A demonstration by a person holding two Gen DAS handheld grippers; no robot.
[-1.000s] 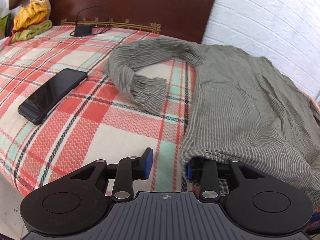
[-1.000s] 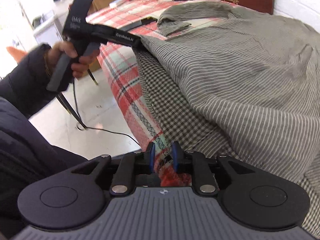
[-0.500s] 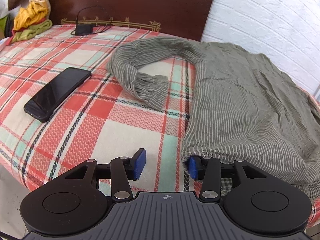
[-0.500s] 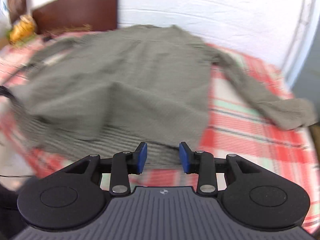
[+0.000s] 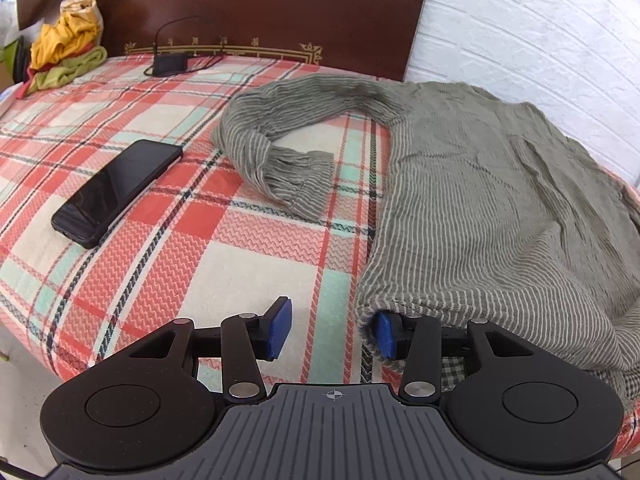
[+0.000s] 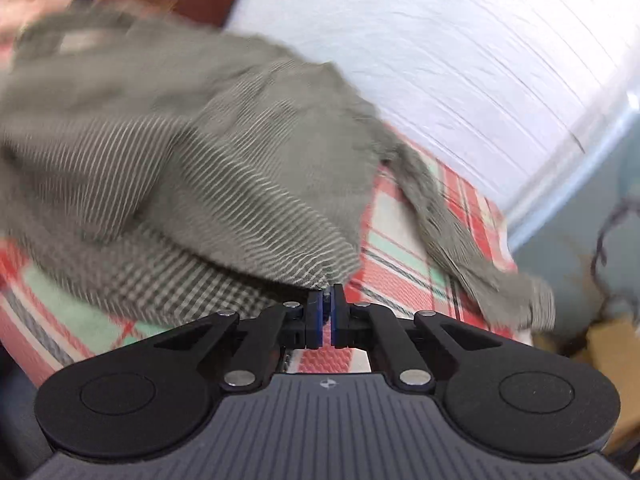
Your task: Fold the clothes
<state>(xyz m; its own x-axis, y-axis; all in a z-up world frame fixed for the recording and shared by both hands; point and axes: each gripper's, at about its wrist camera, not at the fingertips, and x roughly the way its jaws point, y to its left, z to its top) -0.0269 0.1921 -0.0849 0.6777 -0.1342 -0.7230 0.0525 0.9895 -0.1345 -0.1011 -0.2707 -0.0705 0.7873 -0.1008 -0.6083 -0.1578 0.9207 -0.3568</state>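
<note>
Left gripper [image 5: 330, 330]: jaws stand apart at the near bed edge. The right pad [image 5: 385, 334] is tucked under the near left corner of the shirt's hem; the left pad rests over bare bedspread [image 5: 248, 264]. No cloth lies between the pads, so nothing is gripped on this side.

Right gripper [image 6: 325, 312]: jaws are drawn together, with only a thin gap showing. The tips sit at the shirt's near right hem corner, and a sliver of fabric appears pinched between the pads. The view is blurred, so treat this grip as probable, not confirmed.

Shirt [image 5: 480, 208]: grey striped, spread across the right half of the bed, hem toward the person. A checked layer, likely the inside face, shows beneath the hem in both views. One sleeve [image 5: 280, 148] curls out to the left over the bedspread; the other [image 6: 452, 236] trails right toward the bed edge.

Farther off: a phone [image 5: 116, 192] lies left of the shirt, well apart from it. A charger [image 5: 172, 63] sits near the headboard [image 5: 256, 8], and a heap of yellow and green clothes [image 5: 66, 50] lies at the far left corner.

Step in hand, as judged: securing both hem corners before the first fold. The right corner seems taken; the left is not.

Next move calls for:
1. Shift the left gripper rightward so the hem edge enters between the pads.
2. Close on both fabric layers.
3. Lift both corners evenly.
</note>
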